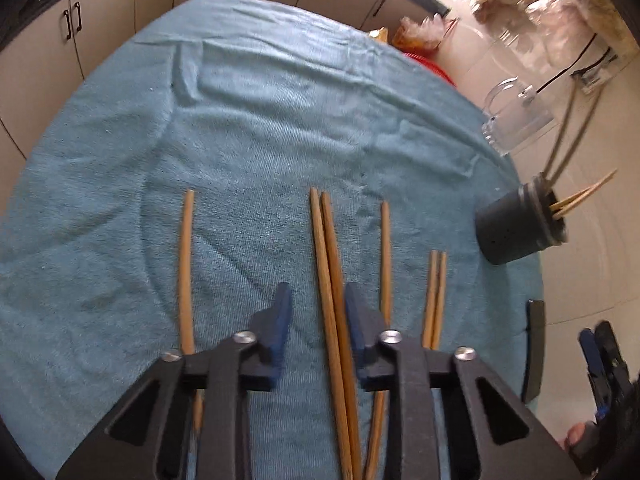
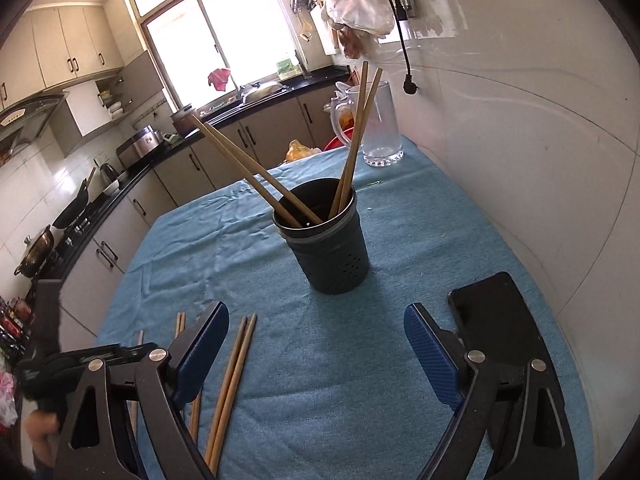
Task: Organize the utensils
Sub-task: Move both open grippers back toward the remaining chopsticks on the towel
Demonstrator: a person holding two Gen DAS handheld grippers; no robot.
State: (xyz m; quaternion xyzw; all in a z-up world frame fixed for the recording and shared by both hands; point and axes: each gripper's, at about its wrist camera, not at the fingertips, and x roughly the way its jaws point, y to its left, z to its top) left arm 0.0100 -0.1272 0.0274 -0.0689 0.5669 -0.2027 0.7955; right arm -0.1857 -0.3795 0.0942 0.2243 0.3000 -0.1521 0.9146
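The left hand-held gripper (image 1: 316,312) straddles a chopstick pair (image 1: 330,292), jaws narrowly apart, not clamped. The sticks lie lengthwise away from the camera on the teal-towelled tabletop (image 1: 240,120). The right hand-held gripper (image 2: 316,332) gapes wide before the dark holder (image 2: 332,252) containing upright chopsticks (image 2: 256,172); kitchen cabinets (image 2: 224,160) behind.

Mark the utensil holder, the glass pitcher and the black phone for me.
utensil holder (image 2: 334,258): right wrist view, perforated side wall.
glass pitcher (image 2: 382,128): right wrist view, clear body.
black phone (image 2: 490,312): right wrist view, screen face.
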